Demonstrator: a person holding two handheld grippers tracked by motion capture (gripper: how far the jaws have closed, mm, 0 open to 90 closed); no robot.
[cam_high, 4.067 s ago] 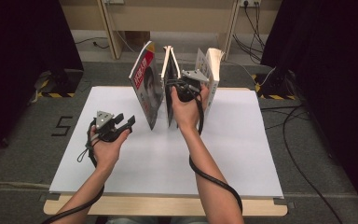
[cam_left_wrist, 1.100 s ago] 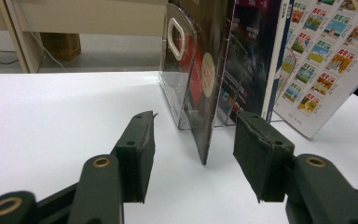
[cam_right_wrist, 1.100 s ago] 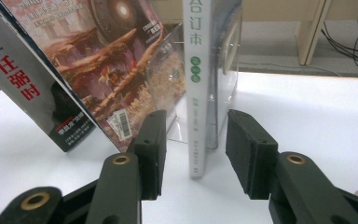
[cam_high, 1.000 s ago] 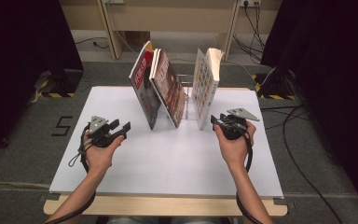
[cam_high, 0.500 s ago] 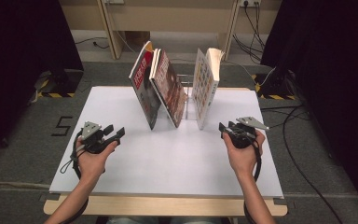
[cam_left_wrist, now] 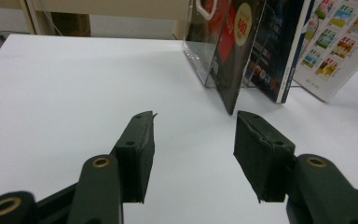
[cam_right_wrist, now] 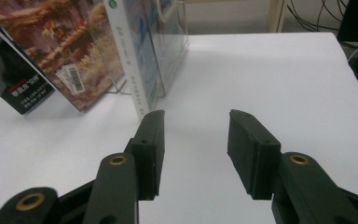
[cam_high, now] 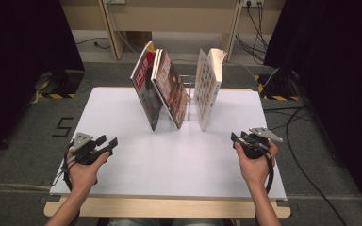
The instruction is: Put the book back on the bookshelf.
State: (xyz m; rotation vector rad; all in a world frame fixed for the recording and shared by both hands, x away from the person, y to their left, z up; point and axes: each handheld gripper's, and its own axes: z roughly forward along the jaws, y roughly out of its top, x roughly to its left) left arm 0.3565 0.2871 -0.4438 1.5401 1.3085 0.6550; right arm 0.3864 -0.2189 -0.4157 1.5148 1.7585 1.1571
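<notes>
- Both hands have drawn back from the three upright glossy books (cam_high: 174, 89) in the clear wire-and-acrylic rack (cam_high: 188, 96); sorting looks finished.
- Left gripper (cam_high: 107, 142) and right gripper (cam_high: 235, 138): jaws apart, empty, over the white table (cam_high: 179, 160).

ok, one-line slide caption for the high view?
Both open grippers, left and right, rest apart from three magazines in a clear rack.

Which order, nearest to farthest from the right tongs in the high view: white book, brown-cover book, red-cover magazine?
From the right tongs:
1. White book, right end of the rack.
2. Brown-cover book, middle, leaning left.
3. Red-cover magazine, left end, leaning left.
</notes>
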